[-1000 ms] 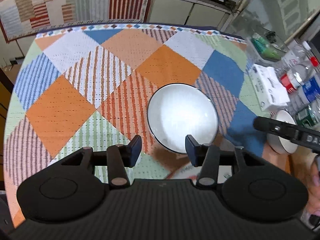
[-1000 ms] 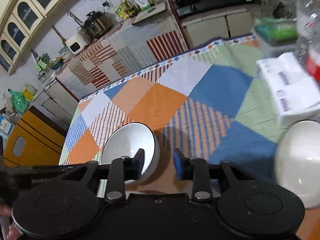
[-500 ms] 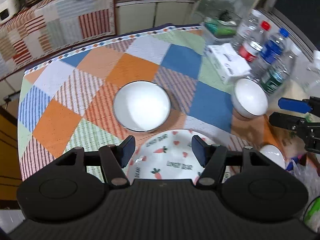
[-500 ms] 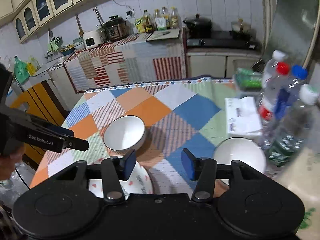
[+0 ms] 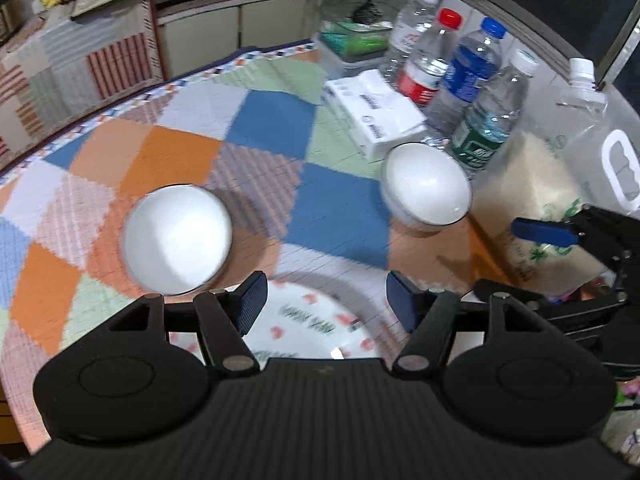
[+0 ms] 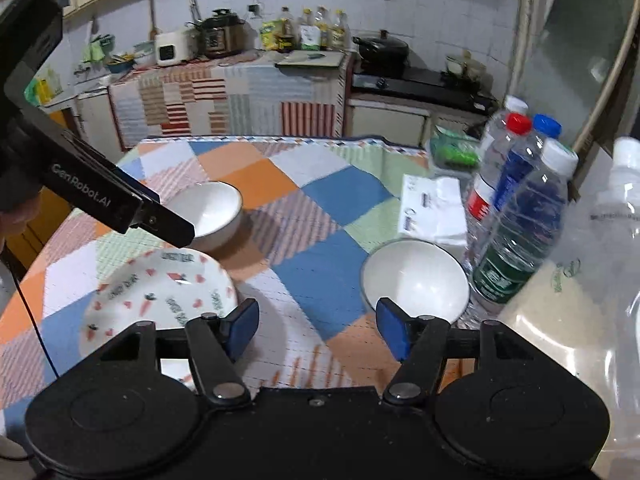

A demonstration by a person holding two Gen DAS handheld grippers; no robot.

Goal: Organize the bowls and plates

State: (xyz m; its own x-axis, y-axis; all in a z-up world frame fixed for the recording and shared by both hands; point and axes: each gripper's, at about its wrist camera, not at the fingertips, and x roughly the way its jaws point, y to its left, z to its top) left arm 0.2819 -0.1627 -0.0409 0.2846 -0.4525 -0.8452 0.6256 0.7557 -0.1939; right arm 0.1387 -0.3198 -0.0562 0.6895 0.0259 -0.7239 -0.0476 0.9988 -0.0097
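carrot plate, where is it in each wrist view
Left wrist: carrot plate at bottom centre, partly behind the left gripper.
Right wrist: lower left, left of the right gripper.
Shared landmark: the white tissue pack beside the bottles.

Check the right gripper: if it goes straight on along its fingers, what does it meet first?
Probably bare tablecloth. The right gripper, jaws opening and empty, points between the carrot plate and the white bowl by the bottles. The bowl sits just right of that line; depth unclear.
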